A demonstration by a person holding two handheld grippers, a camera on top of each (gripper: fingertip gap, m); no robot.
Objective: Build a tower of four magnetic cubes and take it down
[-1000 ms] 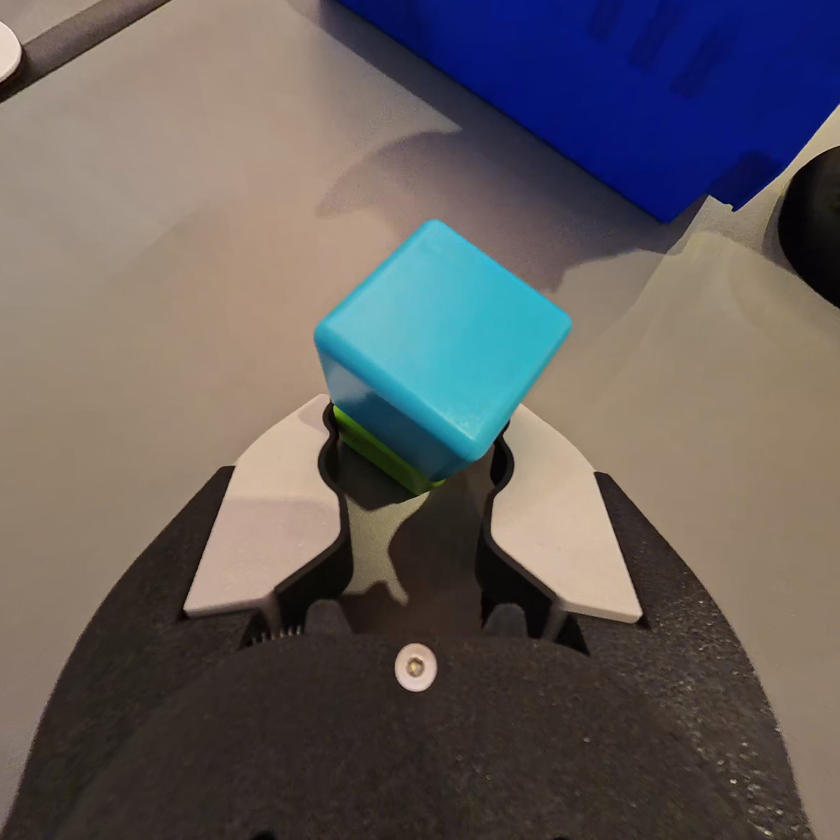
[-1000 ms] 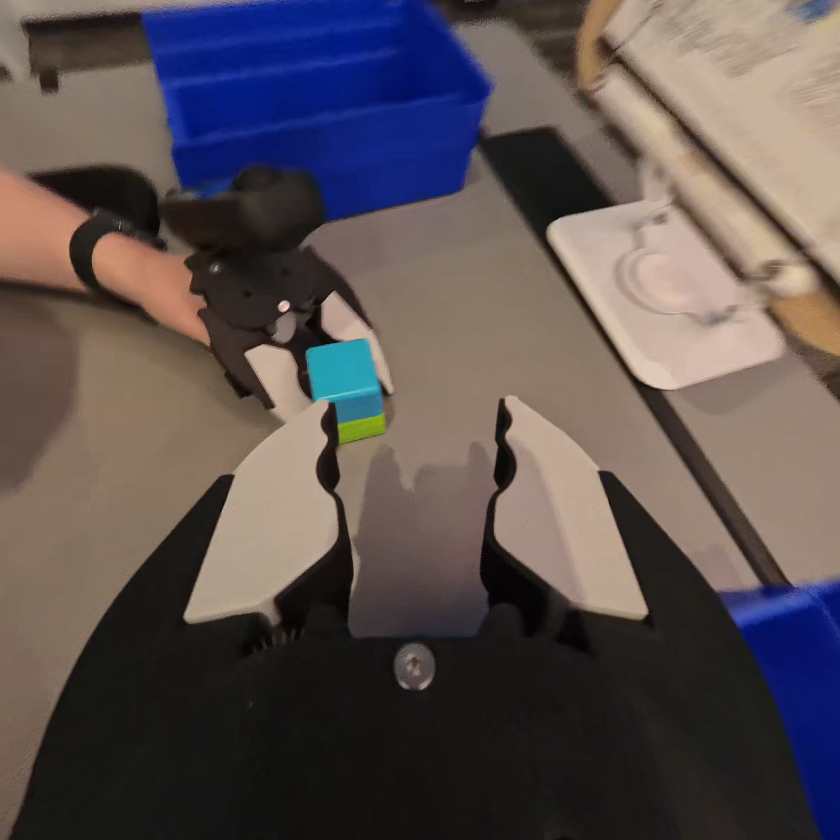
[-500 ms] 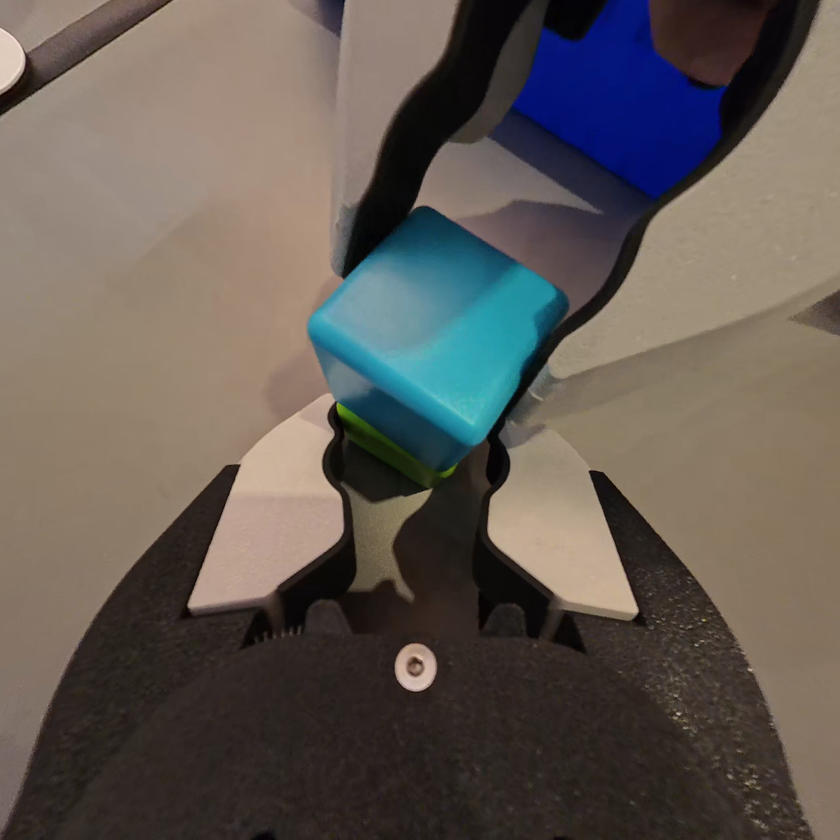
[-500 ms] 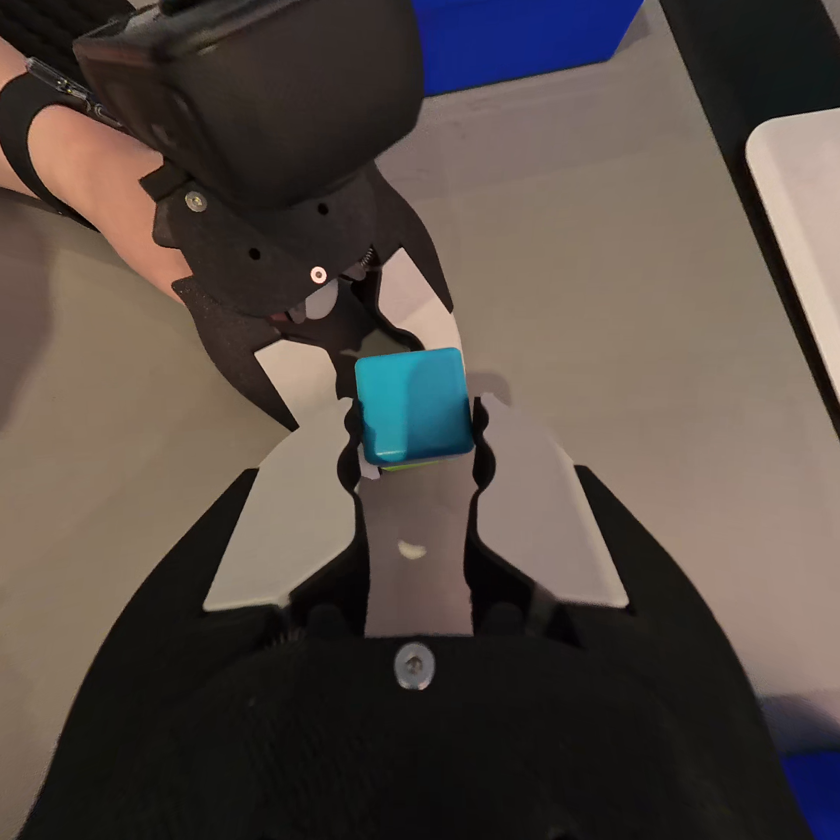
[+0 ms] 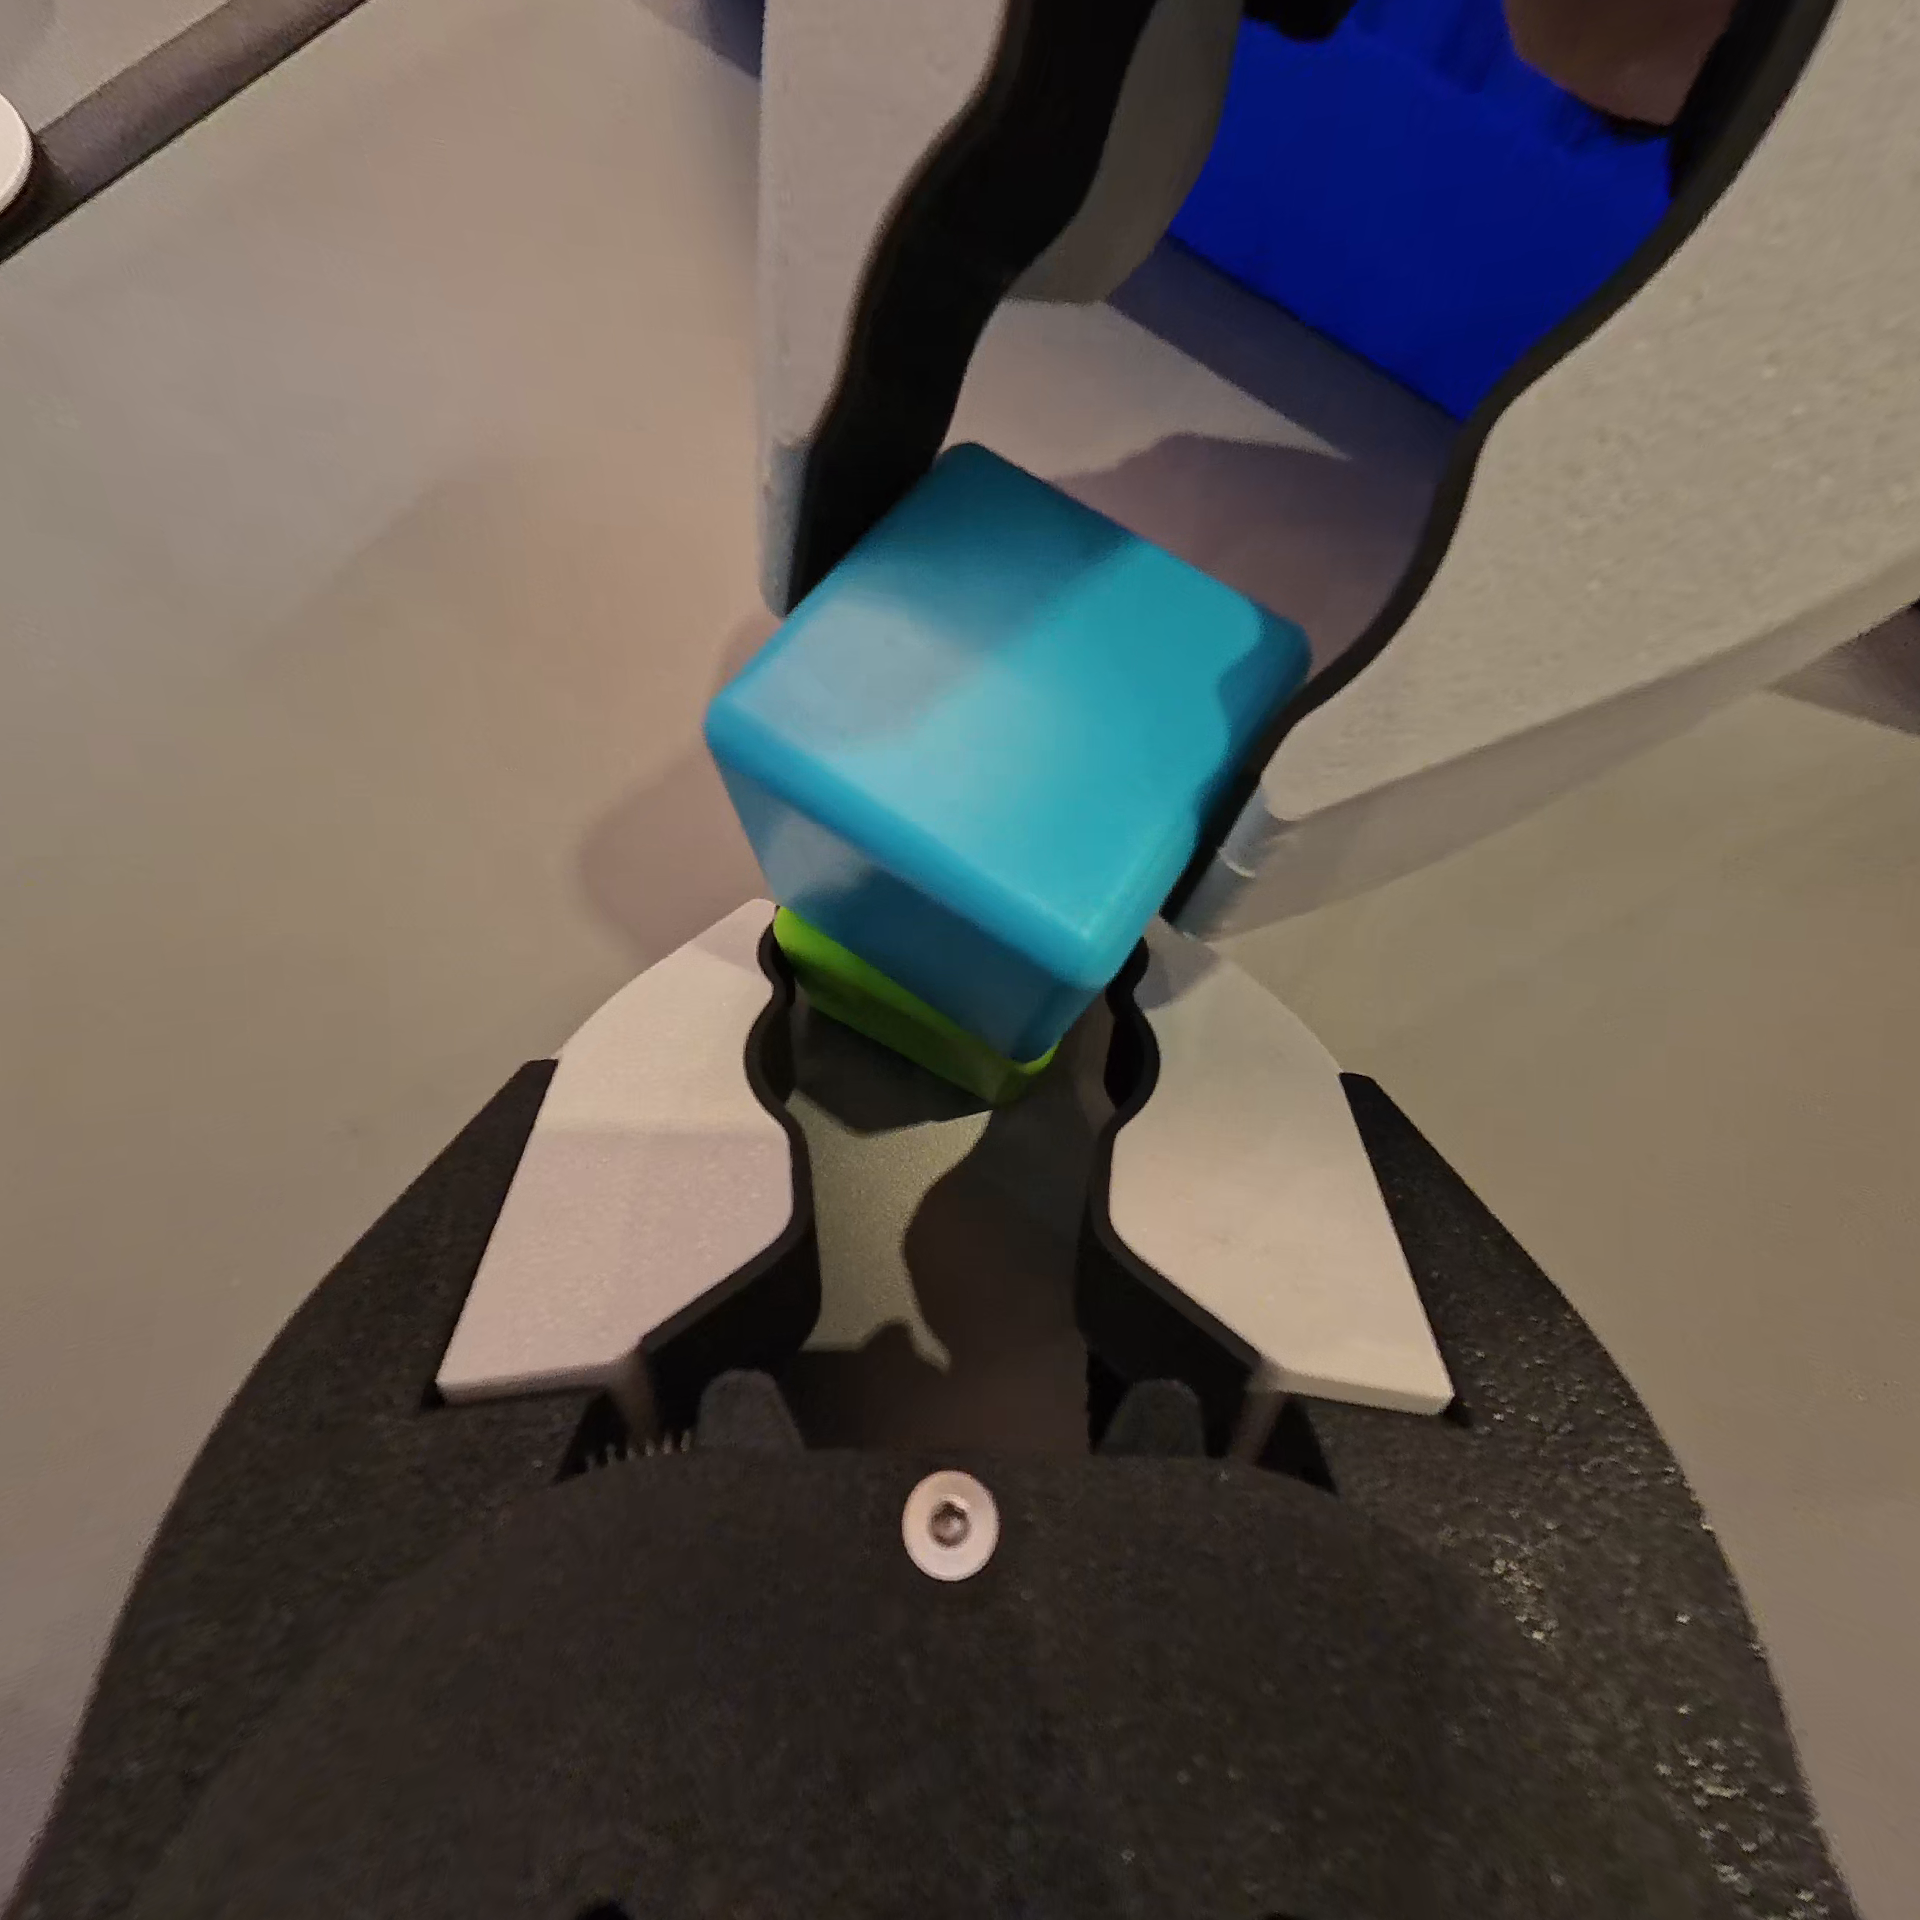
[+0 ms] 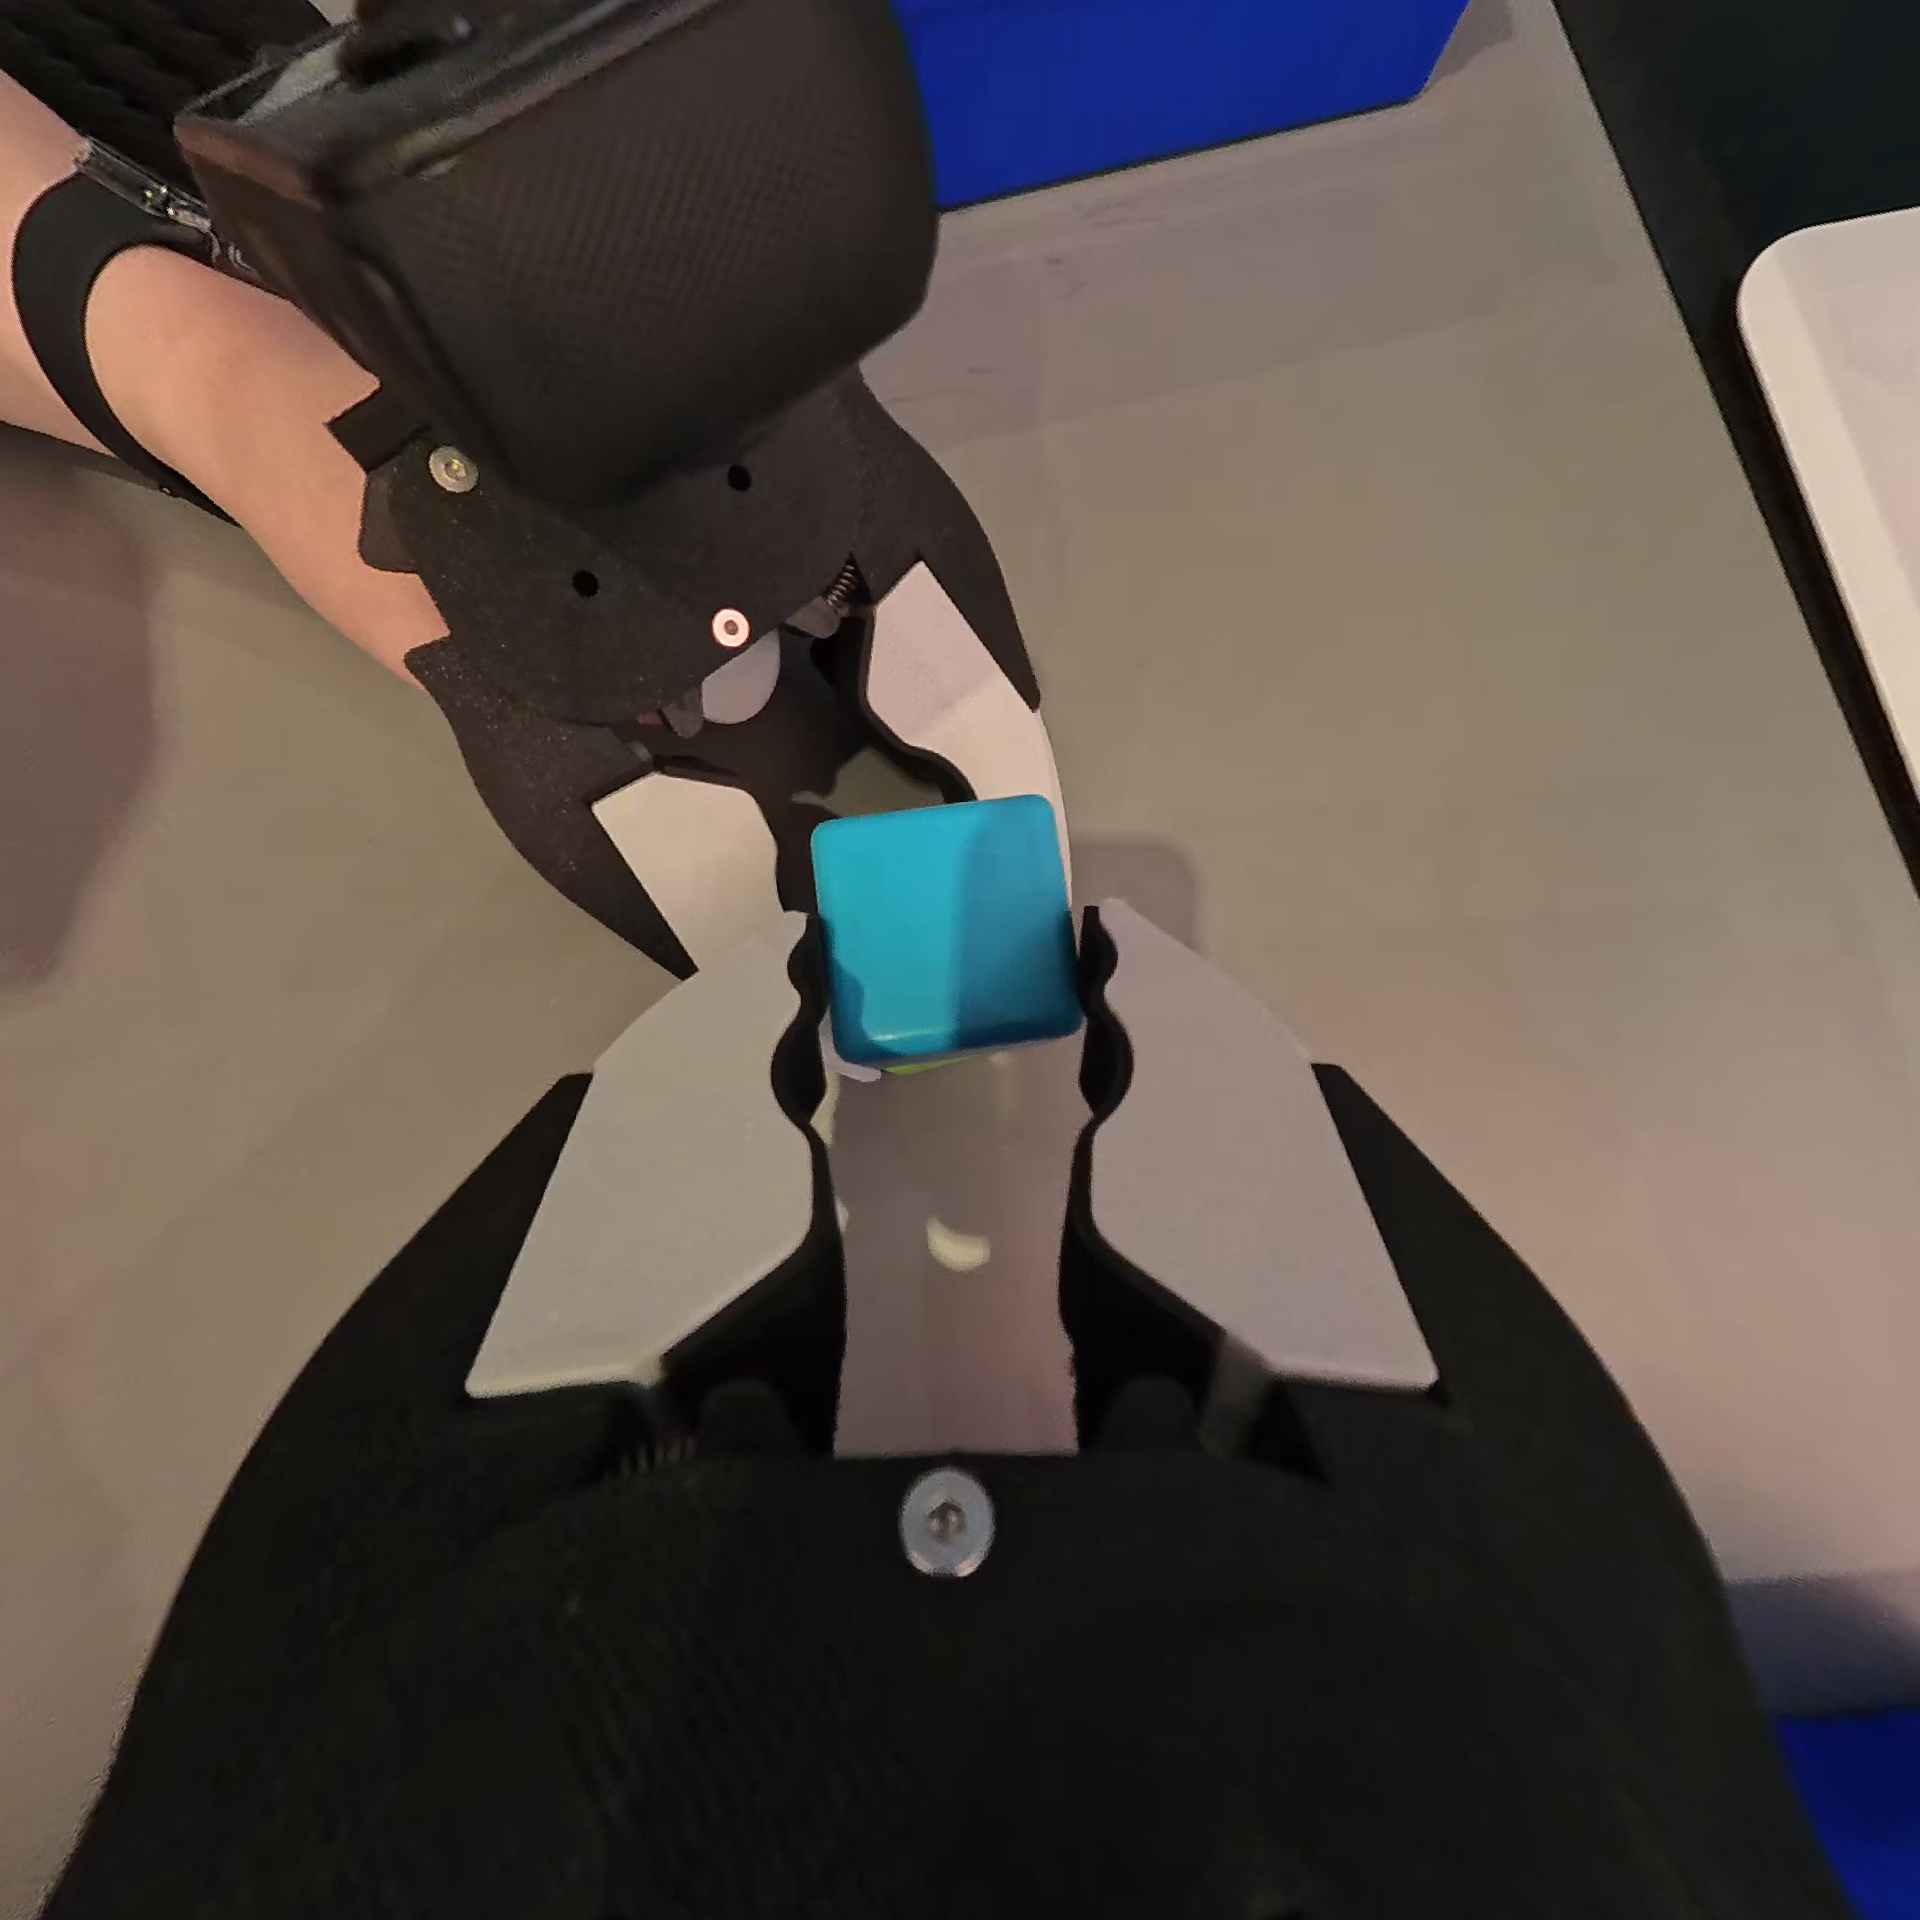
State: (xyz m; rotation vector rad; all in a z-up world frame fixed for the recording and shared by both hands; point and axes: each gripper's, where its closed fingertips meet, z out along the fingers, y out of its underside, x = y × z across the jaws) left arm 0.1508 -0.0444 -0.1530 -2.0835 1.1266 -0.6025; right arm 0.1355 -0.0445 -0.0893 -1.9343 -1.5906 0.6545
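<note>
The left gripper [image 5: 945,997] has its two grey fingers pinched on the green cube [image 5: 914,1023], the lower block of a two-cube stack standing on the grey table [image 5: 312,623]; only a thin strip of green shows in the left wrist view, under the teal cube [image 5: 997,769] that sits on top of it. The right gripper [image 6: 940,977] comes in from the far side of that view, its grey fingers [image 5: 1558,644] pressed against the two opposite sides of the teal cube, so it is clamped on the upper block while the left one holds the lower. In the right wrist view the teal cube [image 6: 940,925] fills the gap between the right gripper's fingertips, and the left gripper's black body [image 6: 665,582] lies just beyond it to the left, with the person's hand [image 6: 208,416] and a black wrist strap [image 6: 62,281] behind. A blue bin [image 6: 1143,73] stands at the far edge of the table and a white tray [image 6: 1849,499] lies well apart on the right. A second ago the right gripper was spread wide and short of the stack, with nothing between its fingers; half a second ago it had reached the teal cube, and its grip looks the same now. The left gripper has kept its hold on the green cube throughout, and the stack has not visibly shifted.
</note>
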